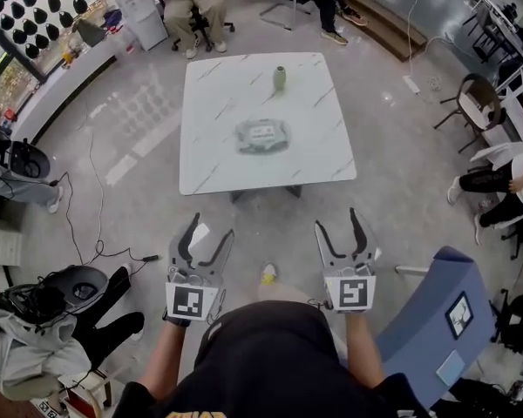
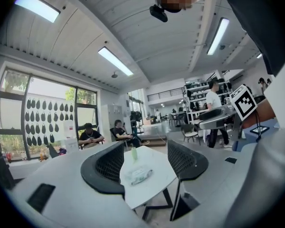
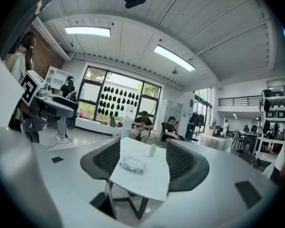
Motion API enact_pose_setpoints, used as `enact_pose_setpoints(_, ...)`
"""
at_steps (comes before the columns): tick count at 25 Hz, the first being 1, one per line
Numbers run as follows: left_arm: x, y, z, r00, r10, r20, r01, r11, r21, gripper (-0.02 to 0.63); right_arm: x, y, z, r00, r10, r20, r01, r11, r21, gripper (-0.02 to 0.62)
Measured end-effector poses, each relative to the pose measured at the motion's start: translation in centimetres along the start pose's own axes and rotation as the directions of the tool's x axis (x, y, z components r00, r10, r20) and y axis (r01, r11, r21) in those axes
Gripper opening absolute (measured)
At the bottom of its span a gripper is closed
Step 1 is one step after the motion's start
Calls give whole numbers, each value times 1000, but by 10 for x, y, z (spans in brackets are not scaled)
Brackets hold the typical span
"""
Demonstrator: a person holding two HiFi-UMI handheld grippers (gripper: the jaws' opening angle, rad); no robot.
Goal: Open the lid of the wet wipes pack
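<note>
Marble table — grey floor; tall windows

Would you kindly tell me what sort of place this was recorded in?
Probably an open-plan lab or workshop: a lone white table on a wide floor, shelving racks at the back, and people seated on office chairs.

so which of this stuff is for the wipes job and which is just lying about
For the job: wet wipes pack, the white table under it, left gripper, right gripper (both open, nothing between the fingers).

Lying about: green bottle on the table, blue chair.
</note>
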State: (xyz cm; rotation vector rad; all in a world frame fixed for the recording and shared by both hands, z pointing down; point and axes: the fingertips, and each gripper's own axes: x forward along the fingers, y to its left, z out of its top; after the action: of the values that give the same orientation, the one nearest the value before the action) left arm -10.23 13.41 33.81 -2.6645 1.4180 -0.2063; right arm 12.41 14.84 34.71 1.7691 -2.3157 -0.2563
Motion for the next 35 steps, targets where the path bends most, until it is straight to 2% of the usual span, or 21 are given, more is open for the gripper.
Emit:
enact_pose_setpoints(7, 51, 7, 7, 999, 14, -30, -13, 999, 44, 298, 46, -29, -19, 999, 41, -4, -41, 999, 23, 279)
enact_pose_setpoints(16, 86, 27, -10, 996, 30, -89, -26, 999, 44, 298, 84, -37, -43, 998, 55, -29, -52, 994, 97, 264)
enact_pose_setpoints(22, 123, 49, -26, 995, 12, -103, -9, 1000, 25, 298, 121, -38, -67, 994, 60, -90, -54, 996, 71, 258)
enact_pose_setpoints(27, 168, 76, -40, 995, -24, -94, 26, 999, 21, 298, 161, -40, -71, 990, 63, -129, -61, 998, 22, 256)
enact_pose_setpoints(31, 208, 99, -49, 990, -90, -110, 99, 992, 74, 298, 199, -40, -68, 981, 67, -182, -67, 998, 9, 256)
enact_pose_setpoints(35, 245, 124, -57, 985, -131, -116, 140, 987, 73, 298, 245, -42, -64, 976, 66, -207, -74, 997, -33, 257)
